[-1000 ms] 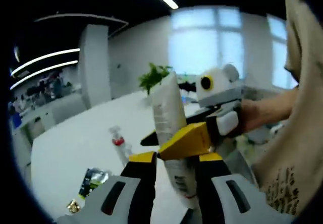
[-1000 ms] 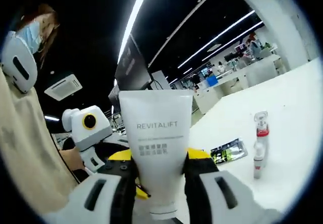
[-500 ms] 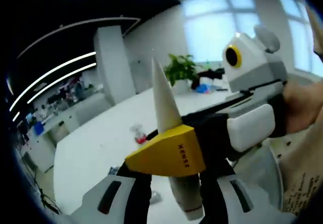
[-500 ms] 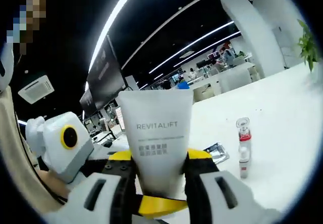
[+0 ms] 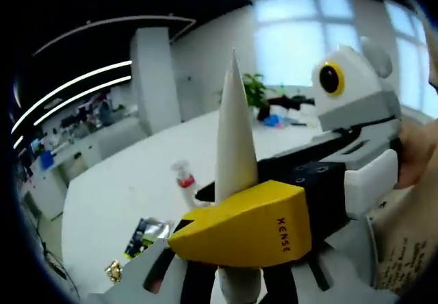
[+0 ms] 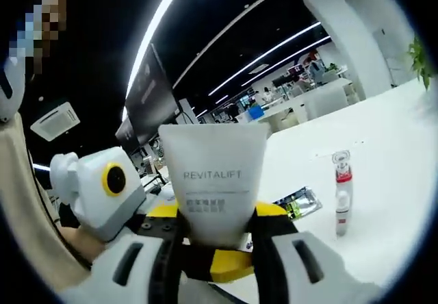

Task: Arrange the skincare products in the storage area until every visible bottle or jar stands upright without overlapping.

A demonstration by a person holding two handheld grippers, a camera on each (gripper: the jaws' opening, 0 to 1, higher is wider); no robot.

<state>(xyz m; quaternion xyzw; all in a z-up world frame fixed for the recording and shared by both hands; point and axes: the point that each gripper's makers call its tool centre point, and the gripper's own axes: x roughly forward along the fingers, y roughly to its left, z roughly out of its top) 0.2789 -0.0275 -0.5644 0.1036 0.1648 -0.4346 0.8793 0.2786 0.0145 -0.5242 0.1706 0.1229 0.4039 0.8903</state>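
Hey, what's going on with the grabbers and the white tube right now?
Both grippers, left and right, clamp the white tube, held aloft. Small red-collared bottle upright on table. Nothing blocking.

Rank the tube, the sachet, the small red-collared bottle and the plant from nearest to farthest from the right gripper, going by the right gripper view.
1. Tube: clamped in the right gripper.
2. Sachet: lying on the white table, just right of the jaws.
3. Small bottle: upright, a little beyond the sachet.
4. Plant: far off at the right edge.

Open-plan office: desk rows, ceiling strip lights, hanging monitor.
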